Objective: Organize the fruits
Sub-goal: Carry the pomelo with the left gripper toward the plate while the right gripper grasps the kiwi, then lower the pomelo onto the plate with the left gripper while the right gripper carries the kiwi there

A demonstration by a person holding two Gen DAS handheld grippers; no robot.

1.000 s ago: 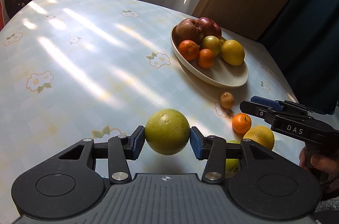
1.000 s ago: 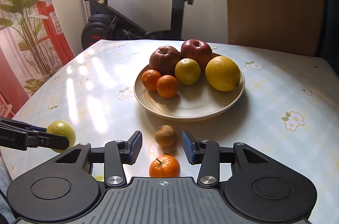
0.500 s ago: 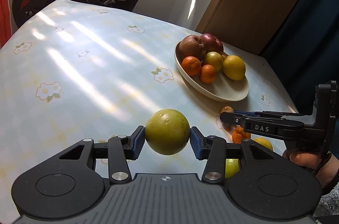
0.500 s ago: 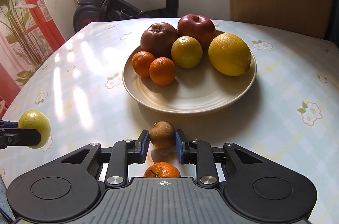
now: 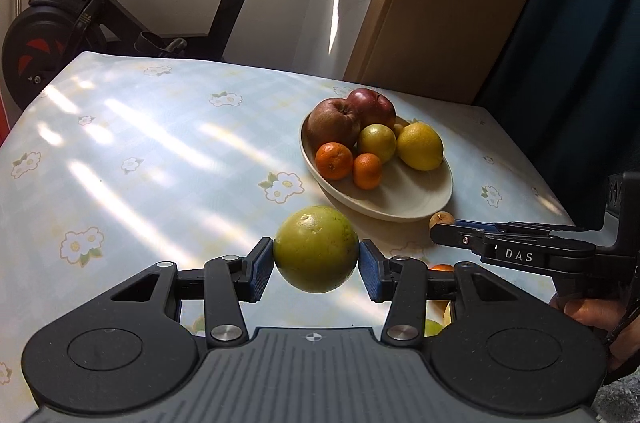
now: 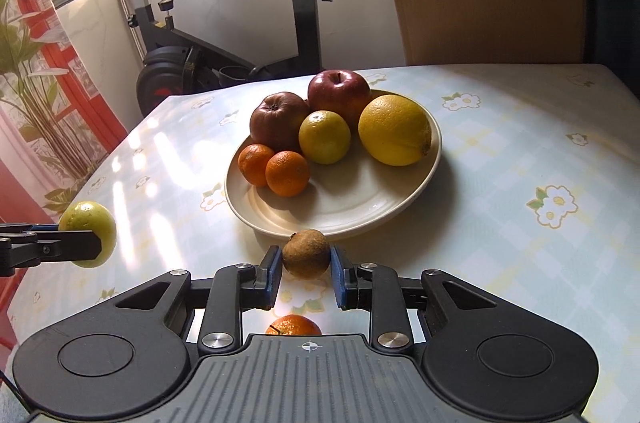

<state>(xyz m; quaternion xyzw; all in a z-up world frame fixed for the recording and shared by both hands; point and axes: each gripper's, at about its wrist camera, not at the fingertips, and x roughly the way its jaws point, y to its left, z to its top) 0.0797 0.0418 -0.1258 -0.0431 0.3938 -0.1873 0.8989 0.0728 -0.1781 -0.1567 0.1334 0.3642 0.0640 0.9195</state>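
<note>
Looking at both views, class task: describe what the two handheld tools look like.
Both are matt black. The left tool and right tool have flat blue pads, round silver pivot screws, a ribbed grey base and two round black discs. White "DAS" lettering marks the right tool's side.

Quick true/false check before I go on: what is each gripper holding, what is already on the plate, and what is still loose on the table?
1. The left gripper grips a green fruit. True.
2. The right gripper is open and empty. False: it is shut on a small brown fruit.
3. Two red apples sit on the plate. True.
4. The plate holds no mandarins. False: two mandarins lie at its left.
5. A mandarin on the table lies under the right gripper. True.
</note>
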